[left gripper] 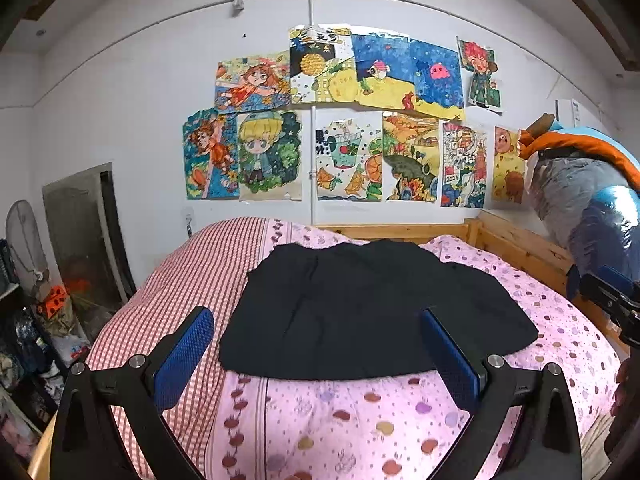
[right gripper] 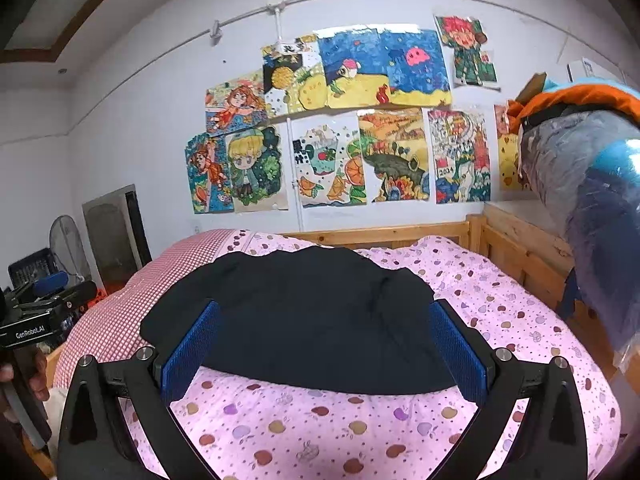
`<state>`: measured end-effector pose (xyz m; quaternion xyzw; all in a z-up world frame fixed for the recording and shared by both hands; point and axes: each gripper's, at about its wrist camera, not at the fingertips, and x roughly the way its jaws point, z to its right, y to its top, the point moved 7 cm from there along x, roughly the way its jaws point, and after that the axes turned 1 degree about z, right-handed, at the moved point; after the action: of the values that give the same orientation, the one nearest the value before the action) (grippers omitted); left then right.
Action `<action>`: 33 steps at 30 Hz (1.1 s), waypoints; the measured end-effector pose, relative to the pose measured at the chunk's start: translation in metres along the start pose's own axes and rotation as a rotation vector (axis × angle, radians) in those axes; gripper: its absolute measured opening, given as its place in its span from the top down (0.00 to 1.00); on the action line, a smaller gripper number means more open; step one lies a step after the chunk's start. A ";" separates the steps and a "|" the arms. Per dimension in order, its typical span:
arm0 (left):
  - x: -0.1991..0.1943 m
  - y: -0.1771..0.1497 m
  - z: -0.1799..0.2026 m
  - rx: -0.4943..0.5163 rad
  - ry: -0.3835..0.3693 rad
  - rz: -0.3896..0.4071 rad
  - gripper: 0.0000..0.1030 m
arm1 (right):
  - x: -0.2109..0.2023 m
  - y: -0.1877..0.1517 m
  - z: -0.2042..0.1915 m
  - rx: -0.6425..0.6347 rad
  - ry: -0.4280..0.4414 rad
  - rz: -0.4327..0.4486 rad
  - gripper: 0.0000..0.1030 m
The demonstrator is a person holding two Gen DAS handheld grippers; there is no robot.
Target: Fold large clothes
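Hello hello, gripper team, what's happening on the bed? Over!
Left gripper open, empty. Right gripper open, empty. Black garment lying spread on the pink quilt, untouched. Nothing in the way.

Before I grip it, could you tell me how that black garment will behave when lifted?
The black garment lies flat and follows the quilt, so it is probably floppy and will sag. It looks thin, likely light. A push would probably bunch it against the soft quilt.
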<state>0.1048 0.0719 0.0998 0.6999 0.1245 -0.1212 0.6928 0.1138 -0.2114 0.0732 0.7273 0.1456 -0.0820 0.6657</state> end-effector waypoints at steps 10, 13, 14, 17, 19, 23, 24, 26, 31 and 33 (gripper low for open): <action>-0.024 -0.037 -0.009 0.001 0.011 0.005 0.00 | -0.031 -0.026 -0.033 -0.070 0.037 0.005 0.01; -0.029 -0.048 -0.011 0.010 0.028 0.008 0.00 | -0.038 -0.038 -0.045 -0.102 0.038 0.011 0.01; -0.030 -0.050 -0.012 0.011 0.032 0.009 0.00 | -0.041 -0.041 -0.048 -0.109 0.037 0.015 0.02; -0.036 -0.057 -0.013 0.010 0.046 0.017 0.00 | -0.050 -0.052 -0.054 -0.118 0.025 0.028 0.02; -0.040 -0.062 -0.014 0.011 0.050 0.023 0.00 | -0.056 -0.058 -0.055 -0.114 0.018 0.034 0.01; -0.048 -0.069 -0.015 0.042 0.091 0.040 0.00 | -0.062 -0.067 -0.055 -0.095 0.009 0.031 0.02; -0.048 -0.071 -0.015 0.049 0.093 0.038 0.00 | -0.062 -0.069 -0.055 -0.092 0.010 0.028 0.01; -0.049 -0.075 -0.016 0.045 0.086 0.025 0.00 | -0.061 -0.072 -0.055 -0.087 0.013 0.018 0.02; -0.045 -0.086 -0.018 0.027 0.073 -0.009 0.00 | -0.062 -0.082 -0.054 -0.098 0.021 -0.003 0.02; -0.044 -0.091 -0.020 0.022 0.075 -0.019 0.00 | -0.062 -0.085 -0.055 -0.098 0.030 -0.008 0.02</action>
<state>0.0324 0.0928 0.0299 0.7102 0.1558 -0.1028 0.6788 0.0239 -0.1574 0.0182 0.6942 0.1625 -0.0664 0.6980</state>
